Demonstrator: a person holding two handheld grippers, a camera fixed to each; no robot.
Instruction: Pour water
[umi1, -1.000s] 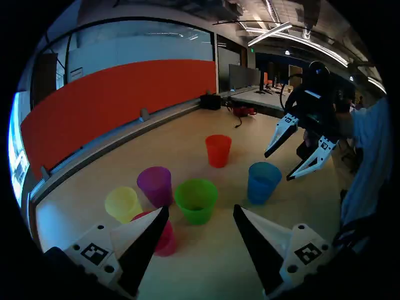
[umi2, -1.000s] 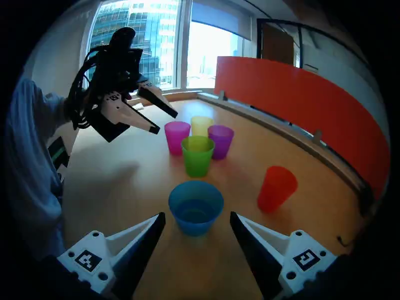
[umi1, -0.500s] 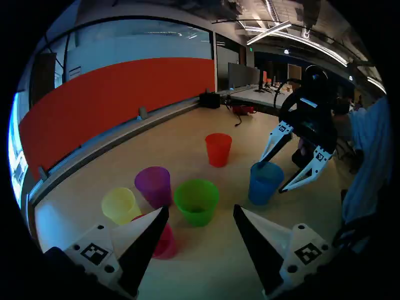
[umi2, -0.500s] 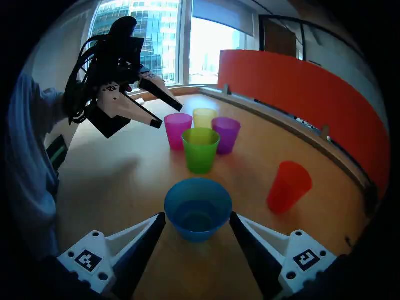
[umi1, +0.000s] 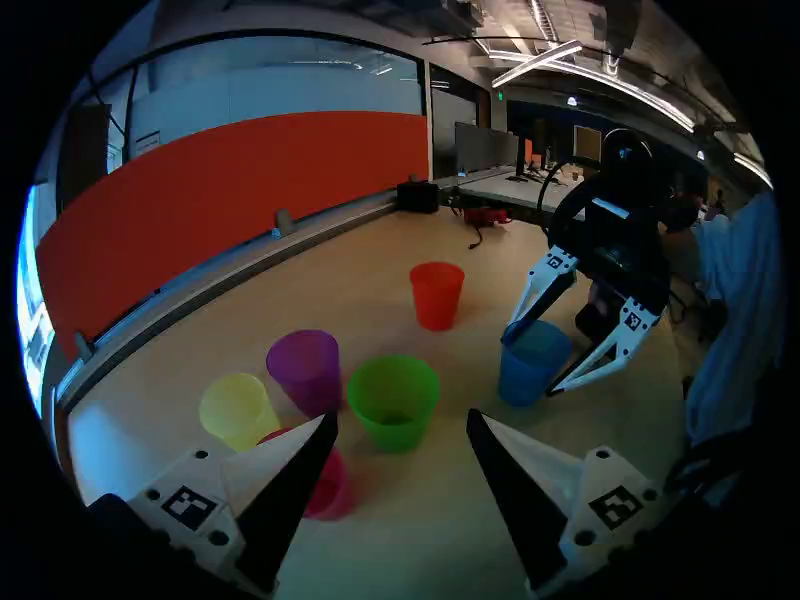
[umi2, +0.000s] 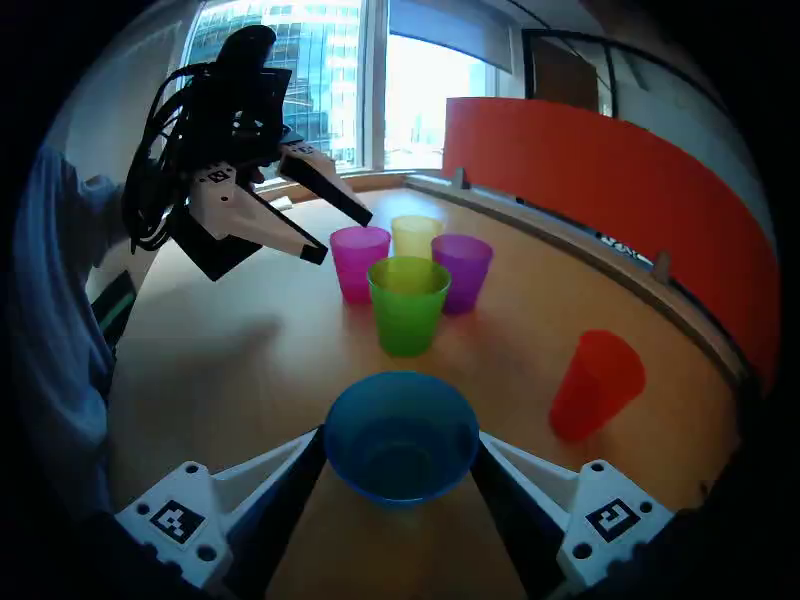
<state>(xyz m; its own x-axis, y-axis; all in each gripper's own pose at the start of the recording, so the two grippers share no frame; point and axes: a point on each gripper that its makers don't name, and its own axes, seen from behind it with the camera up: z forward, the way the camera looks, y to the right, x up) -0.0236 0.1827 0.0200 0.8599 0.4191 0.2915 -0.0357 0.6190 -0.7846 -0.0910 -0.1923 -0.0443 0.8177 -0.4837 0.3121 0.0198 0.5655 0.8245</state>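
Six cups on the table (umi2: 240, 350), I make it. Where's the blue cup (umi2: 401, 440)?

— Dead at 6 o'clock in the right gripper view, upright, between the two fingers of the right gripper (umi2: 397, 434). A second ago it stood ahead of the tips, clear of them. Now the fingers reach along both its sides.

Clamped on it?

— The fingers are spread as wide as they were before, one at 8 o'clock of the cup, one at 4. They lie right along the rim's outline, but whether they touch the wall I can't tell from here.

And from the other side?

— In the left gripper view the blue cup (umi1: 522, 378) is at 3 o'clock. The right gripper (umi1: 532, 360) has come down from above and beside it to straddle it, with a sleeve (umi1: 745, 300) behind.

The left gripper (umi1: 400, 417)?

— Spread wide, gripping nothing, barely shifted. In the right gripper view the left gripper (umi2: 342, 237) is at 10 o'clock, its tips just over the pink cup (umi2: 358, 262).

The rest?

— The green cup (umi2: 407, 305) is at 12 o'clock of the blue one, apart from it. The purple cup (umi2: 460, 270) and yellow cup (umi2: 417, 235) are just behind the green. The orange cup (umi2: 598, 385) stands alone at 3 o'clock, well apart. None has moved. A red panel (umi2: 620, 190) runs along the table's far edge.
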